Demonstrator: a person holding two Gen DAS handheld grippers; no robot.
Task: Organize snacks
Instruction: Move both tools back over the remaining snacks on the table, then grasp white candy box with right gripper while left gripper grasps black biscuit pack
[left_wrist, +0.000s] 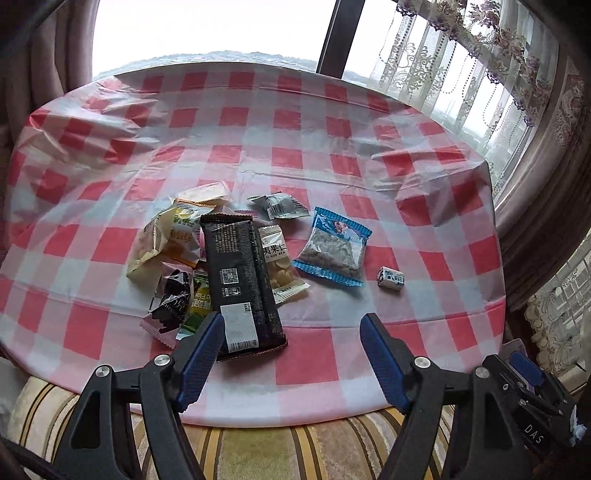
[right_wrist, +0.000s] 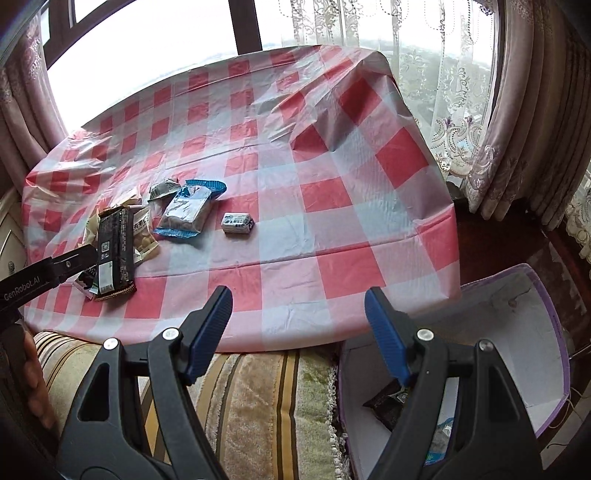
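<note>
Both hand-held grippers (left_wrist: 291, 321) (right_wrist: 298, 295) — jaws apart

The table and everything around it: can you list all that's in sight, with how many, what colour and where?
tablecloth: one, red-and-white check, over the table
long packet: one, black, top of the snack pile
blue packet: one, blue-edged, right of the pile
small wrapped sweet: one, white and blue, alone further right
box: one, purple-edged, white inside, beside the table, wrappers inside
curtains: lace, by the window
left gripper: black, blue fingers, open
right gripper: same, open
</note>
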